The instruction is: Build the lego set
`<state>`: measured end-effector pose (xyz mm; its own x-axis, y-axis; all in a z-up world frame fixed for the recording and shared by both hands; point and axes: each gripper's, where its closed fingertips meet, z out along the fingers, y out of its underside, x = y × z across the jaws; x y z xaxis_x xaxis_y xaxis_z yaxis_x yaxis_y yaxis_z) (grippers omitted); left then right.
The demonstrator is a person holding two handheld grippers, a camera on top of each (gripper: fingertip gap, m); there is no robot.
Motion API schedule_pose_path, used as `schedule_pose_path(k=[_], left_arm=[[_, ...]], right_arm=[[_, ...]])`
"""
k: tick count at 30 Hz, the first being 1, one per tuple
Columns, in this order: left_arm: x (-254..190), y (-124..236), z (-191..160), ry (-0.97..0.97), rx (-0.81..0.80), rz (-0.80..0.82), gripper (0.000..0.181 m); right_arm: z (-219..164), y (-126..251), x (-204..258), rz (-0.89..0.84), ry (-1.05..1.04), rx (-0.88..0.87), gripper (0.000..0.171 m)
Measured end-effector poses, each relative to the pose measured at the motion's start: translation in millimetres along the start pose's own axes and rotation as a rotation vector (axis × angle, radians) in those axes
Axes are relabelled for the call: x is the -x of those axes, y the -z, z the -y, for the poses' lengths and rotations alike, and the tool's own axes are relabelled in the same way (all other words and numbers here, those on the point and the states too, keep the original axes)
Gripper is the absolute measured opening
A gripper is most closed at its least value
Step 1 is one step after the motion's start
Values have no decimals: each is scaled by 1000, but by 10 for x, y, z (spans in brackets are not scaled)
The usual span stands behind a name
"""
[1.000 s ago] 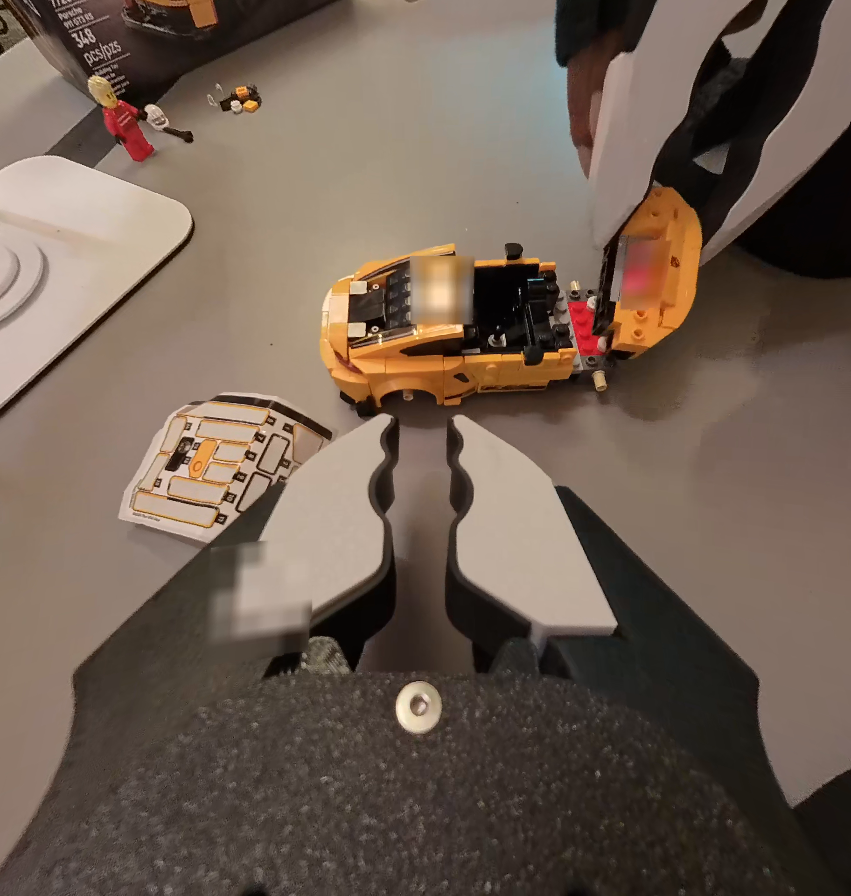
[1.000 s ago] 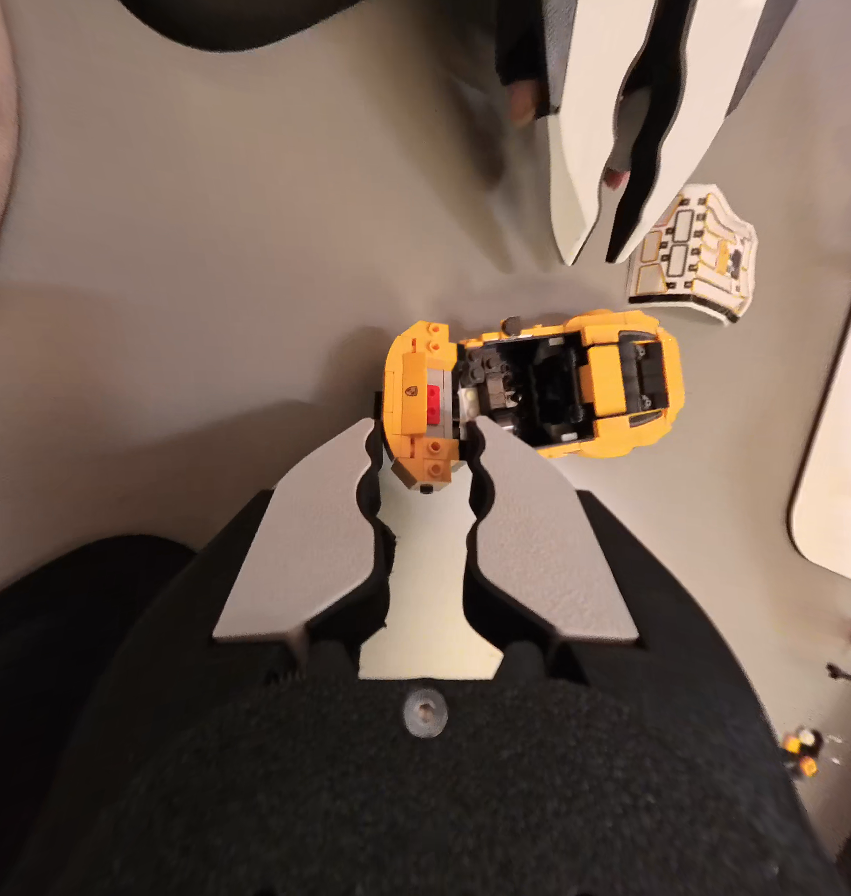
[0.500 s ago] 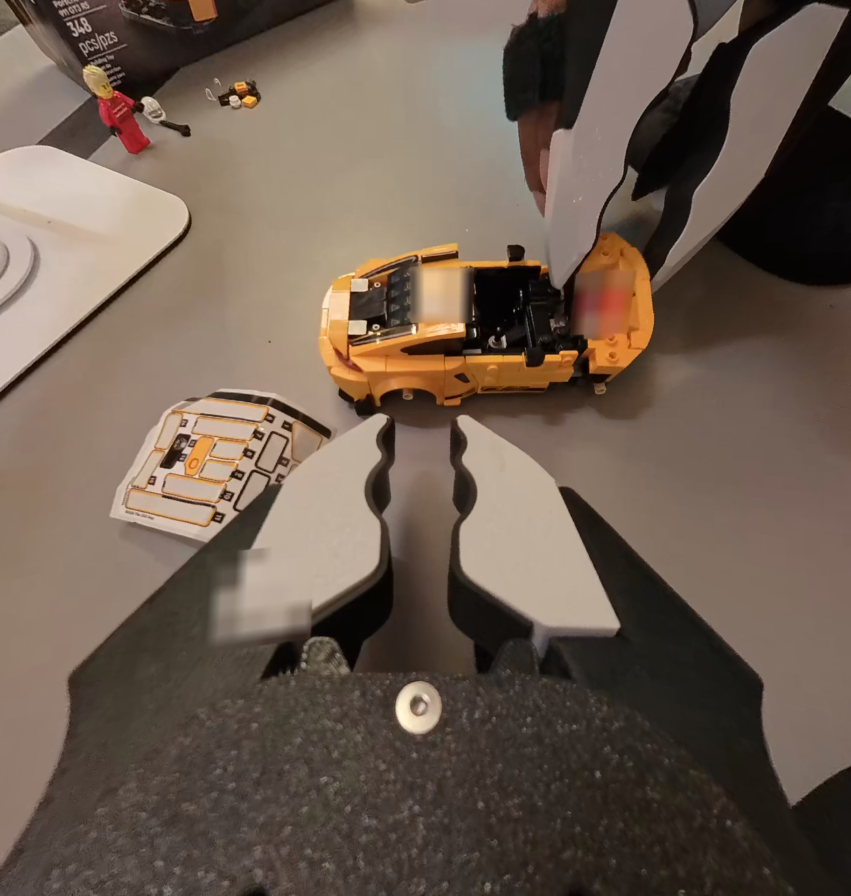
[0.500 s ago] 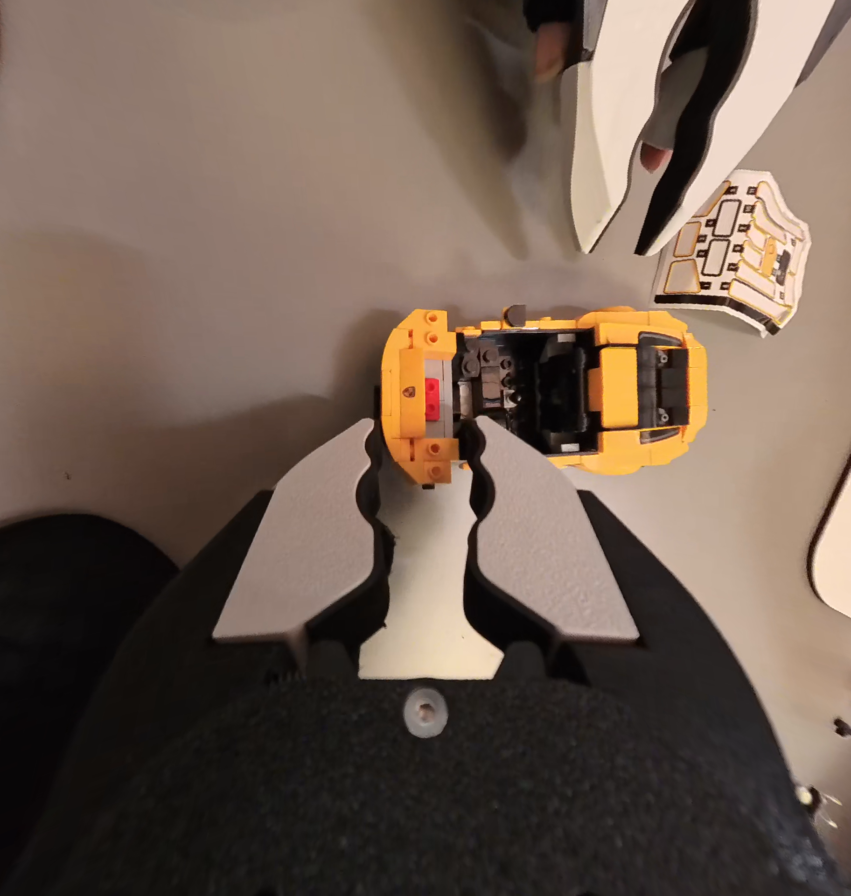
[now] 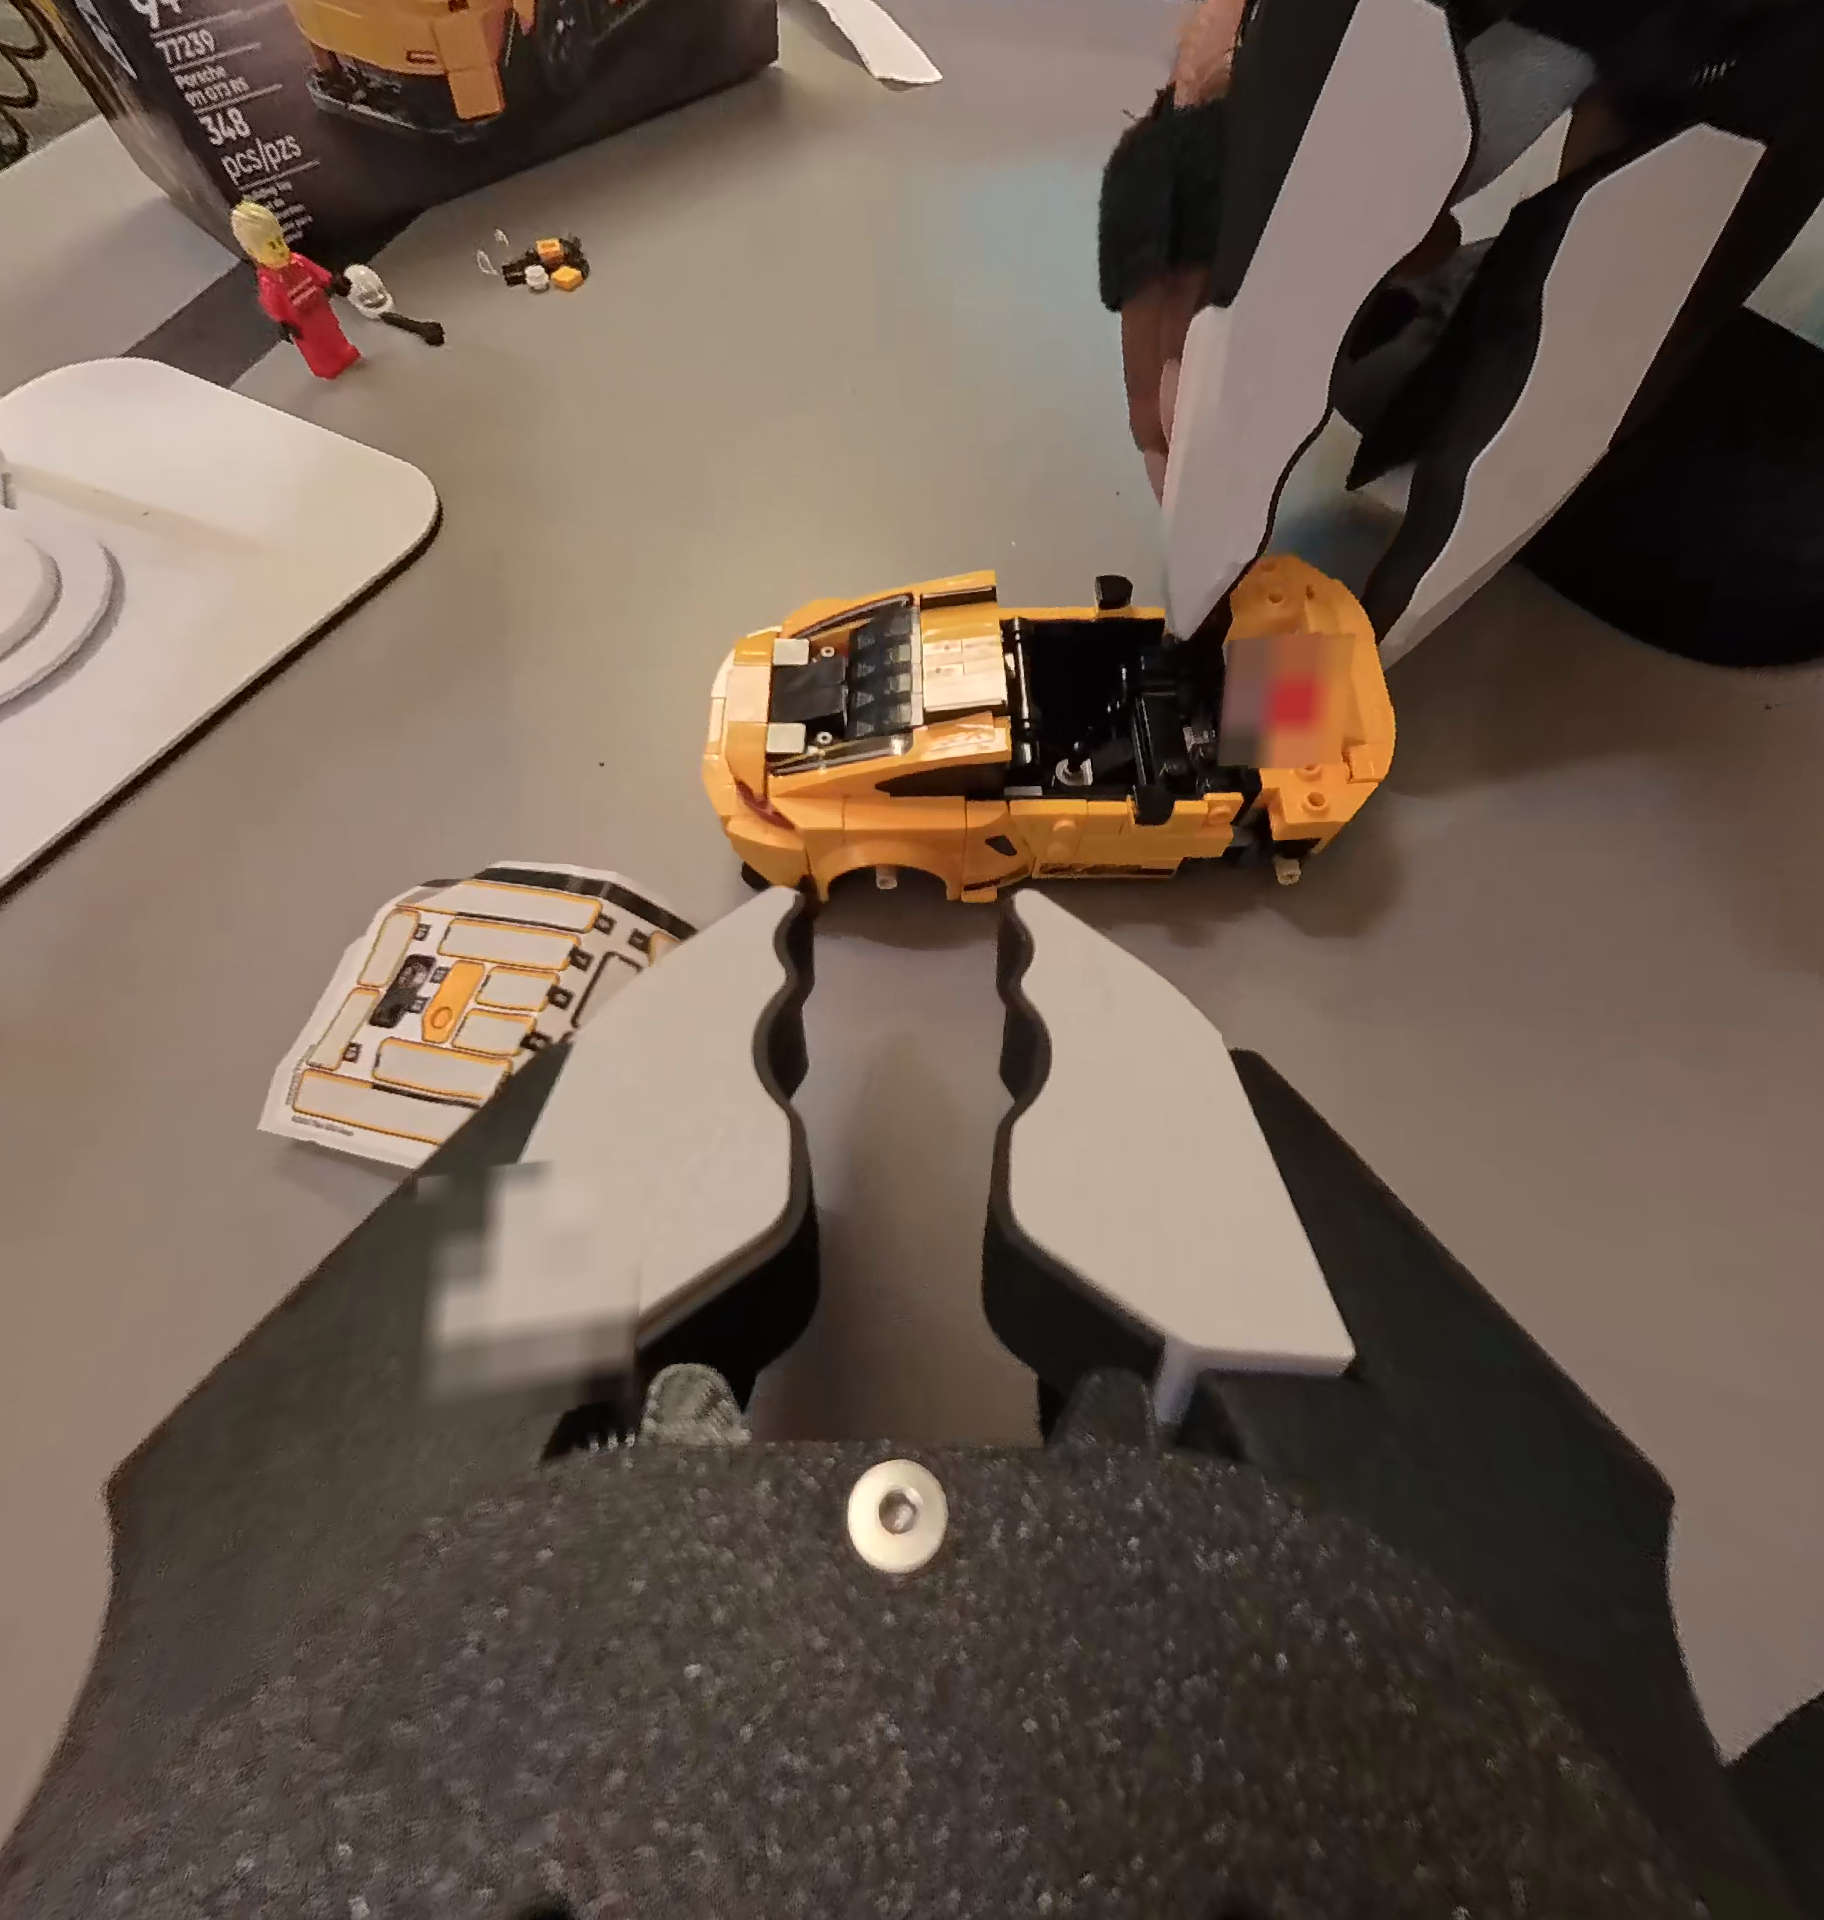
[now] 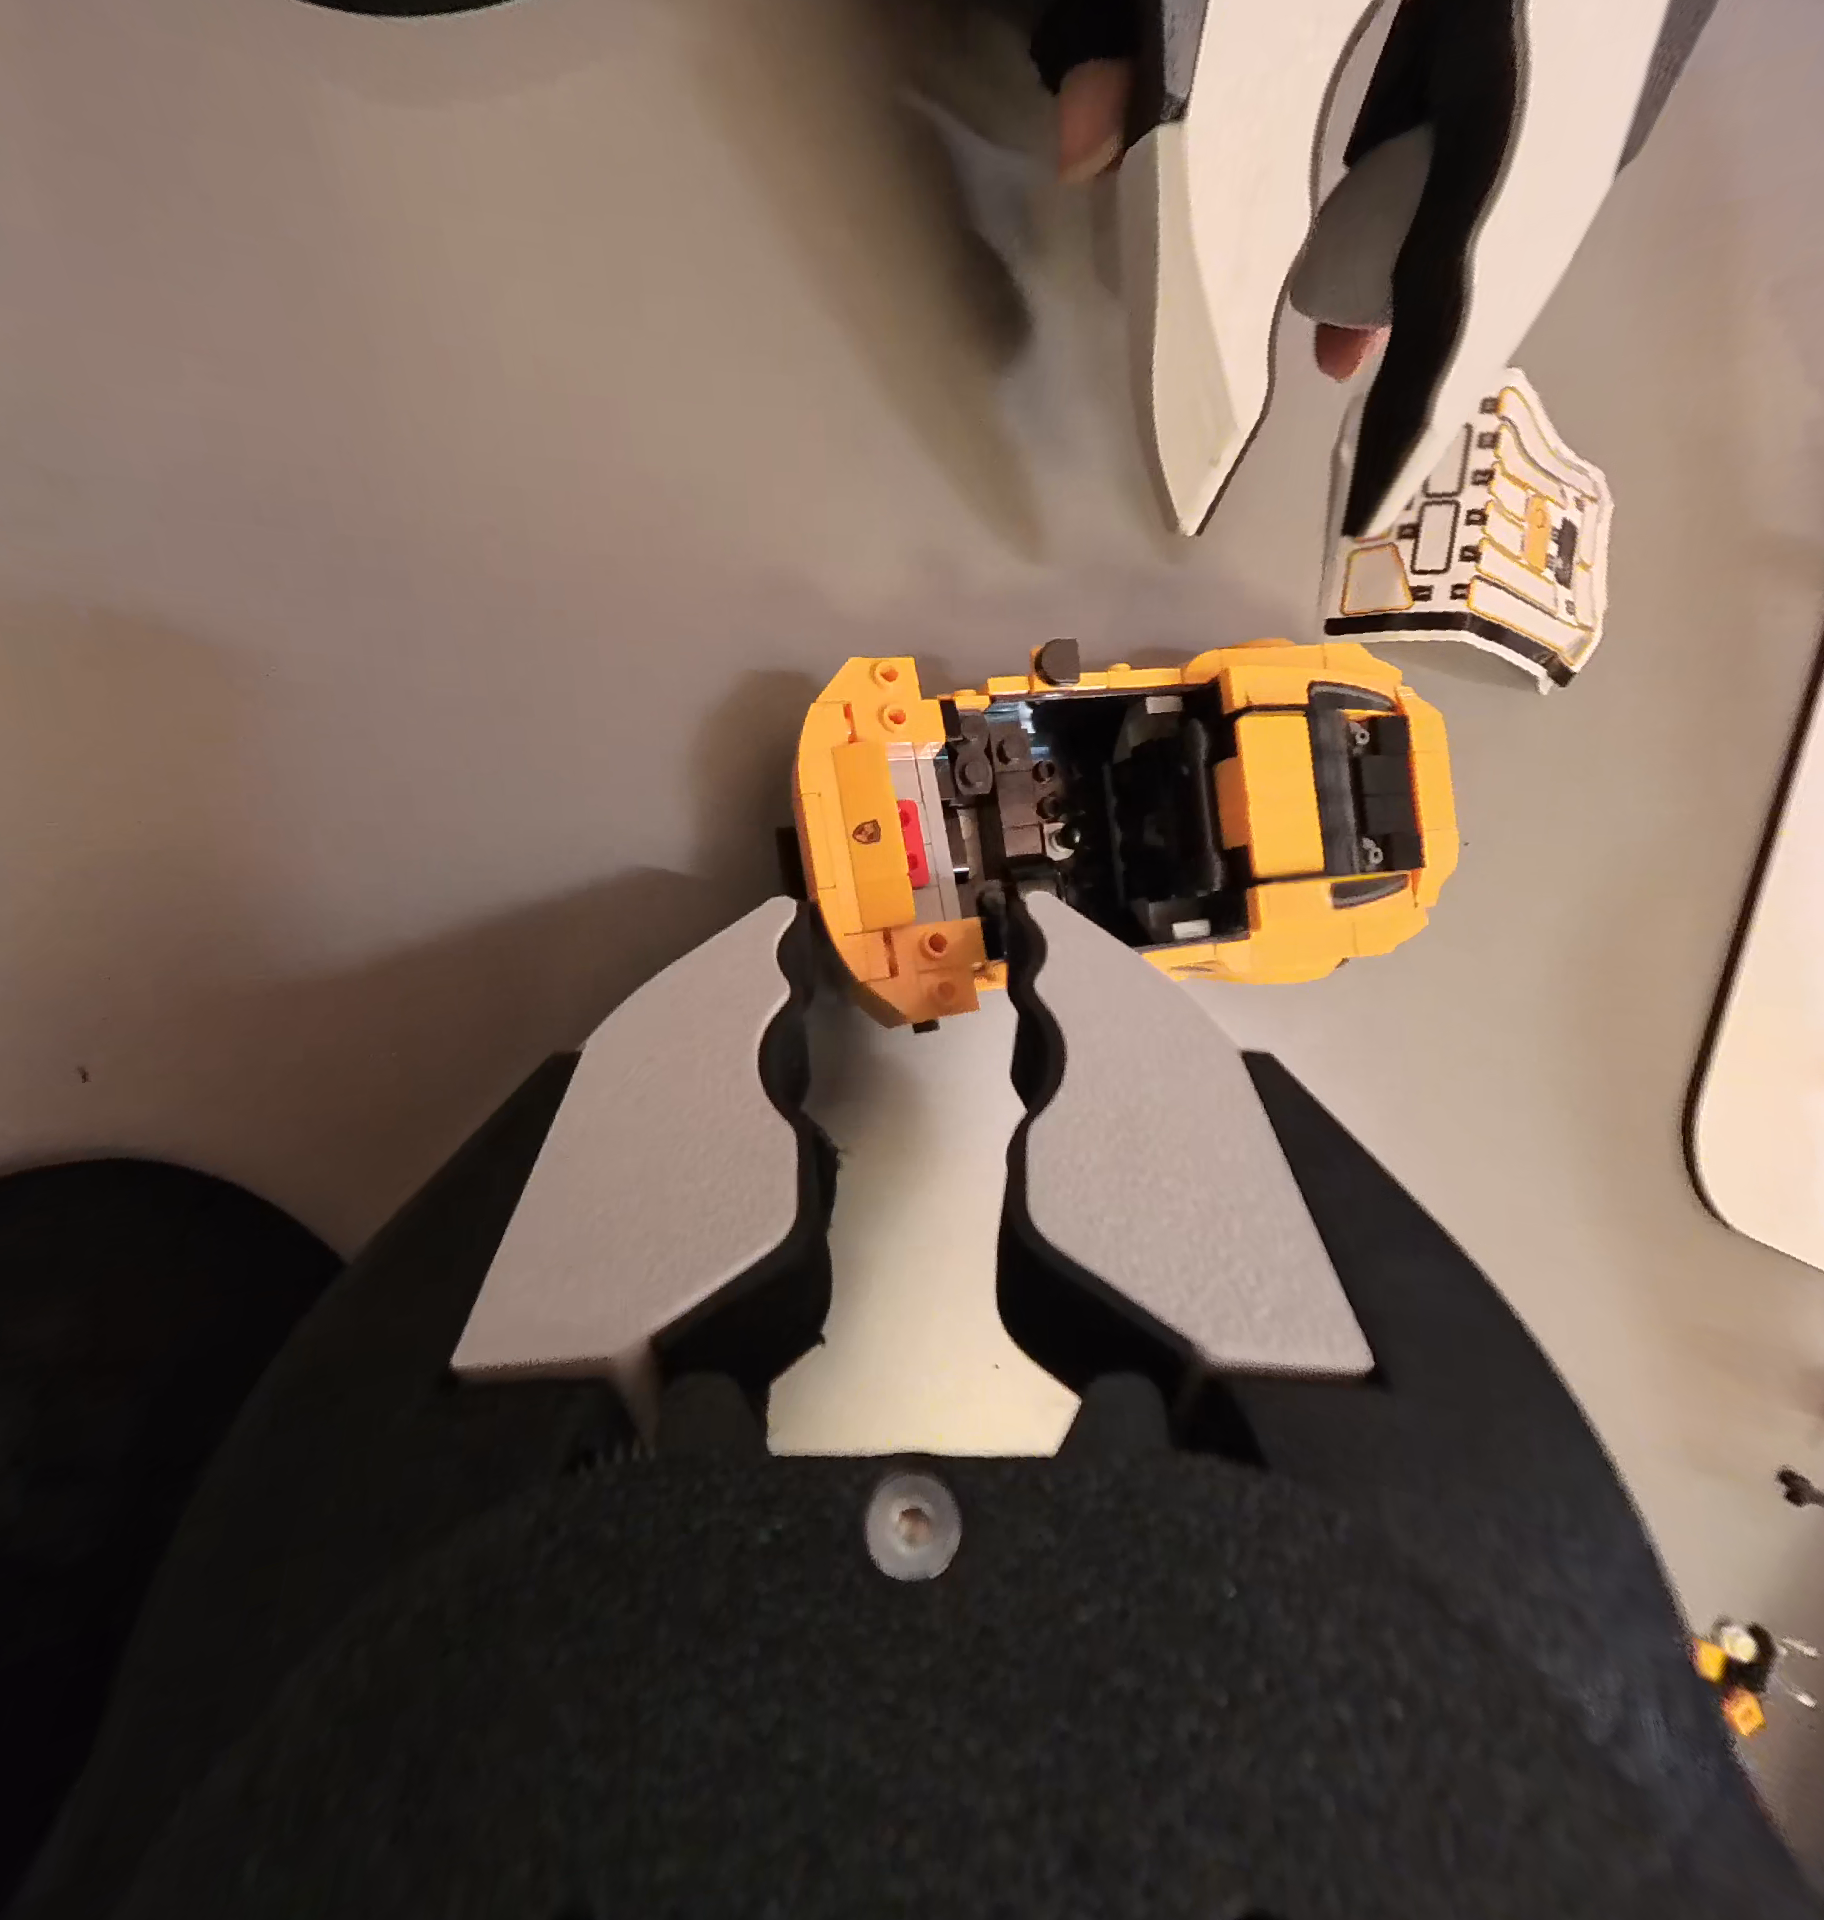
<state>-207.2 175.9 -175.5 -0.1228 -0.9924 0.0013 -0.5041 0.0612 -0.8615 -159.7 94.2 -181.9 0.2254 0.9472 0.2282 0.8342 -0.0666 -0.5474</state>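
The orange Lego sports car sits on the grey table, roof off, its black cockpit open to the air and no wheels on the bare axle pins along its near side. The right gripper straddles the car's nose section, one finger outside the bumper and the other at the seam where the nose meets the cabin. Its jaws stand moderately apart and look closed onto that nose block, though I cannot be sure the pads are truly pressing rather than just bracketing it. That hold makes sense as a way of seating the front assembly squarely onto the chassis, since squeezing across the seam pushes the studs home.

The left gripper hangs low just beside the car's near flank, jaws parted about as wide, holding nothing. It seems posted there as a brace, ready to stop the body sliding when the nose is pushed.

A used sticker sheet lies on the table just left of that gripper, a red-suited minifigure stands by the set's box, and a few loose small parts wait nearby (probably for later steps). A white pad occupies the far left edge.
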Motion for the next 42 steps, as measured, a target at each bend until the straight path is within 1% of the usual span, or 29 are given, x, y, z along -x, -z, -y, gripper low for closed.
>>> schedule_pose_path(k=[6, 10, 16, 25, 29, 33, 37, 42], left_arm=[[53, -29, 38, 2, 5, -46, 39], [67, -68, -10, -45, 44, -79, 43], [123, -143, -36, -104, 94, -124, 51], [138, -239, -52, -181, 147, -187, 53], [130, -273, -76, -230, 173, -187, 57], [145, -287, -74, -251, 181, -182, 57], [180, -289, -58, -261, 176, -175, 58], [154, -323, -64, -280, 182, -189, 60]], right_arm=[[-17, 72, -21, -50, -83, -59, 37], [-35, 135, -35, -96, -167, -103, 38], [-99, 183, -46, -183, -260, -115, 39], [-177, 317, 45, -294, -447, -85, 46], [-201, 249, 110, -353, -592, -24, 48], [-106, 177, 169, -381, -756, -44, 51], [-98, 115, 168, -447, -832, -18, 60], [-79, 17, 136, -485, -894, 3, 70]])
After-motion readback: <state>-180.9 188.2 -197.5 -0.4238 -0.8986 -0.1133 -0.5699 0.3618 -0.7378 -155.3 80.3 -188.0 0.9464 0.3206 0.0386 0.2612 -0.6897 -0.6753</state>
